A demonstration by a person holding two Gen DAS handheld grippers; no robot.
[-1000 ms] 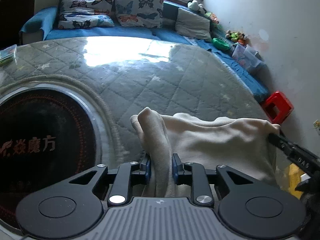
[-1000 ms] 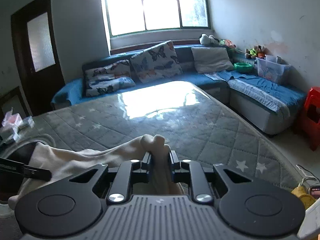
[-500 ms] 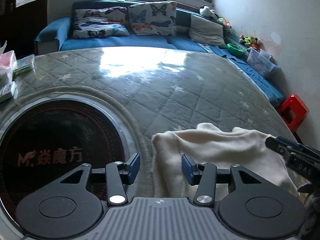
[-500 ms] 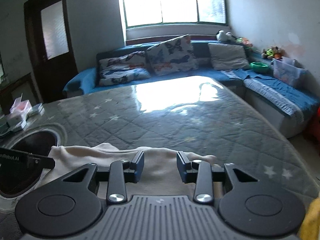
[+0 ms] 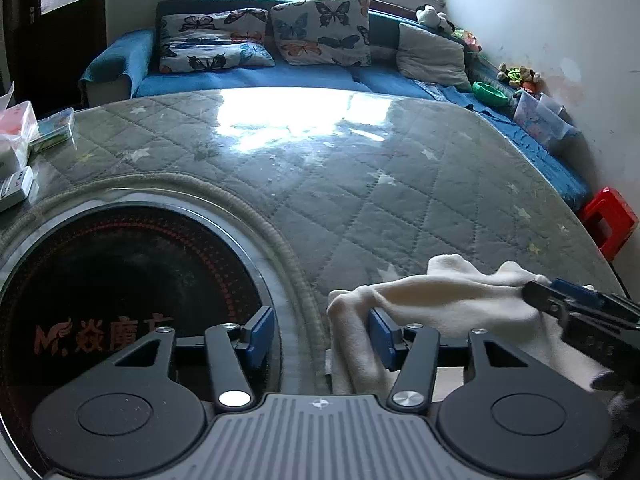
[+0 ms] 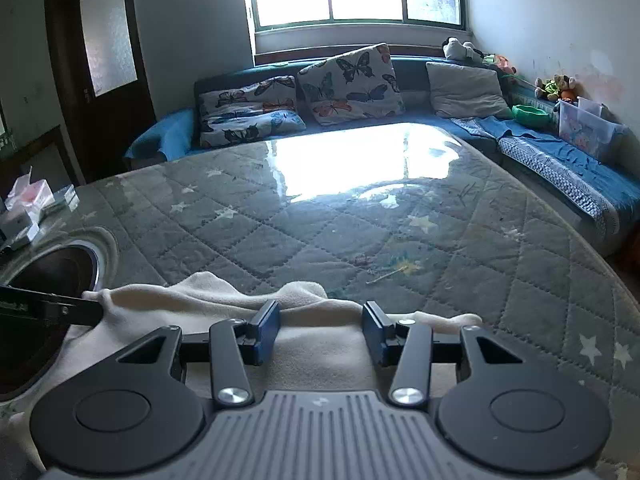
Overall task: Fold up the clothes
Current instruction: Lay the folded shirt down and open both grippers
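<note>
Cream garment (image 6: 320,344) bunched at near edge of quilted table (image 5: 360,184), beside round dark cooktop recess (image 5: 112,280); fold apparently half done, flattening and further folds left; left gripper (image 5: 322,336) spread wide, gripping nothing; right gripper (image 6: 320,330) likewise released above cloth; clear bin (image 6: 584,124) on sofa, contents unclear.

Butterfly cushions (image 6: 348,84) on blue sofa (image 6: 568,168), perhaps toys (image 6: 556,86) beyond

We note a cream garment (image 6: 320,344), grey star-quilted desk (image 6: 360,240) cover, blue sofa (image 6: 560,160), butterfly-print cushions (image 6: 352,84), red stool (image 5: 608,216).
</note>
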